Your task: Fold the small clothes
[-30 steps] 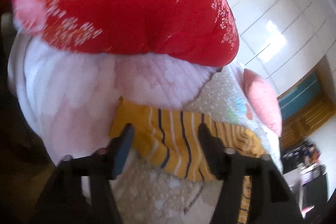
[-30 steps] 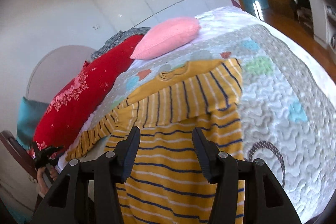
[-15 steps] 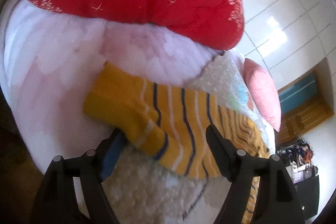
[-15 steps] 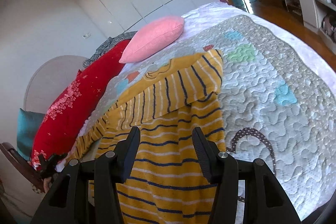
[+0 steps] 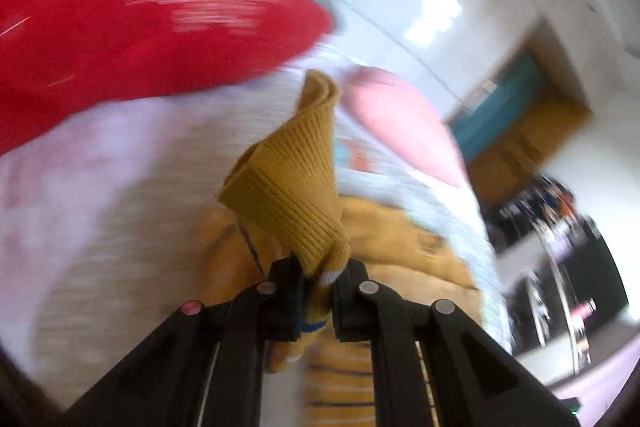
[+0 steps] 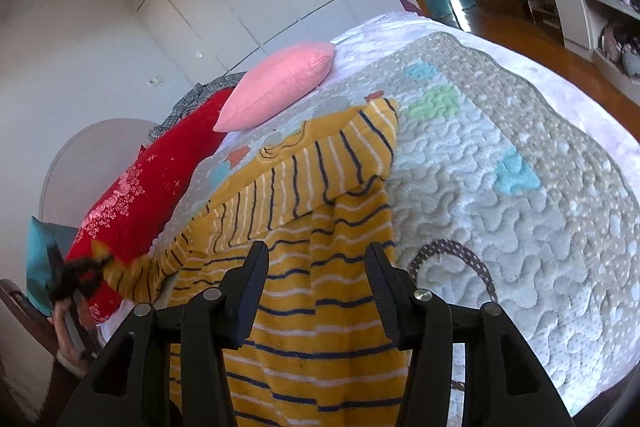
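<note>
No containers, no readable writing. Counted: 1 yellow striped sweater [image 6: 320,195], 1 quilt [image 6: 500,155], 1 pink pillow [image 6: 280,83], 1 red pillow [image 6: 160,187], 2 grippers. Sweater spread on quilt, top part folded over, one sleeve [image 5: 296,179] pulled off to the side. Left gripper [image 5: 318,293] just closed, now clamped tight on sleeve near its ribbed cuff, cuff sticking up past fingers; left view badly blurred. Right gripper [image 6: 318,291] about half open, nothing pinched, over sweater's lower part; touching fabric or not: can't tell. Left gripper also seen far left in right view, w/ a hand [image 6: 68,323] below.
</note>
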`<action>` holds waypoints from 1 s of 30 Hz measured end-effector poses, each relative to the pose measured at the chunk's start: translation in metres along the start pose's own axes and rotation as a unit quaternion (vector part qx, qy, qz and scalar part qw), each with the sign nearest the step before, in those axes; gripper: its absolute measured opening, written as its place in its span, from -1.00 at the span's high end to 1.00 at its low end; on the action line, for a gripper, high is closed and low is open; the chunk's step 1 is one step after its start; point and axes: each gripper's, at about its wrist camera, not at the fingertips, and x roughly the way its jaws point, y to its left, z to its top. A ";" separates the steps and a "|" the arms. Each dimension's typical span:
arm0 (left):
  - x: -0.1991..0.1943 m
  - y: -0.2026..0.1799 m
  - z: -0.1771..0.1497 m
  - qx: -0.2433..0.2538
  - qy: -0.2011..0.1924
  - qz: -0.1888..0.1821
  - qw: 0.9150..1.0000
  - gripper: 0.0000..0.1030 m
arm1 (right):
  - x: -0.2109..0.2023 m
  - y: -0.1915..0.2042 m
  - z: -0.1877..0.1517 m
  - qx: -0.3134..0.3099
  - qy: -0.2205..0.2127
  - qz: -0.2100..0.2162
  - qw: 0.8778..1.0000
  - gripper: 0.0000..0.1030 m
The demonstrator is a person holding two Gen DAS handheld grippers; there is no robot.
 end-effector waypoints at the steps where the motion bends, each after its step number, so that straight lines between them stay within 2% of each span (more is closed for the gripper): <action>1: 0.009 -0.022 0.000 0.012 0.008 -0.016 1.000 0.82 | -0.003 -0.005 -0.003 0.003 -0.001 -0.002 1.000 -0.05; 5: 0.065 -0.125 -0.021 0.076 0.060 -0.077 0.992 0.82 | -0.014 -0.028 -0.012 0.024 -0.003 -0.007 1.000 -0.05; 9: 0.127 -0.212 -0.069 0.133 0.127 -0.112 0.977 0.82 | -0.026 -0.058 -0.021 0.055 -0.006 -0.016 0.998 -0.05; 11: 0.160 -0.241 -0.096 0.146 0.167 -0.119 0.968 0.80 | -0.031 -0.070 -0.025 0.068 -0.007 -0.021 0.997 -0.05; 13: 0.181 -0.254 -0.115 0.148 0.190 -0.114 0.964 0.64 | -0.036 -0.084 -0.028 0.080 -0.009 -0.027 0.996 -0.05; 15: 0.194 -0.258 -0.127 0.139 0.210 -0.119 0.960 0.19 | -0.042 -0.093 -0.030 0.087 -0.013 -0.030 0.996 -0.07; 16: 0.193 -0.257 -0.129 0.135 0.214 -0.125 0.959 0.09 | -0.044 -0.095 -0.030 0.089 -0.015 -0.032 0.995 -0.08; 18: 0.187 -0.256 -0.131 0.134 0.213 -0.143 0.957 -0.25 | -0.048 -0.100 -0.031 0.091 -0.021 -0.037 0.995 -0.08; 23: 0.147 -0.246 -0.126 0.176 0.185 -0.139 0.957 -0.42 | -0.045 -0.102 -0.033 0.100 -0.016 -0.036 0.994 -0.08; 26: 0.117 -0.227 -0.121 0.200 0.155 -0.106 0.962 -0.51 | -0.040 -0.093 -0.036 0.090 -0.010 -0.033 0.995 -0.08; 30: 0.076 -0.187 -0.121 0.239 0.099 -0.043 0.965 -0.55 | -0.030 -0.073 -0.036 0.068 0.004 -0.033 0.997 -0.08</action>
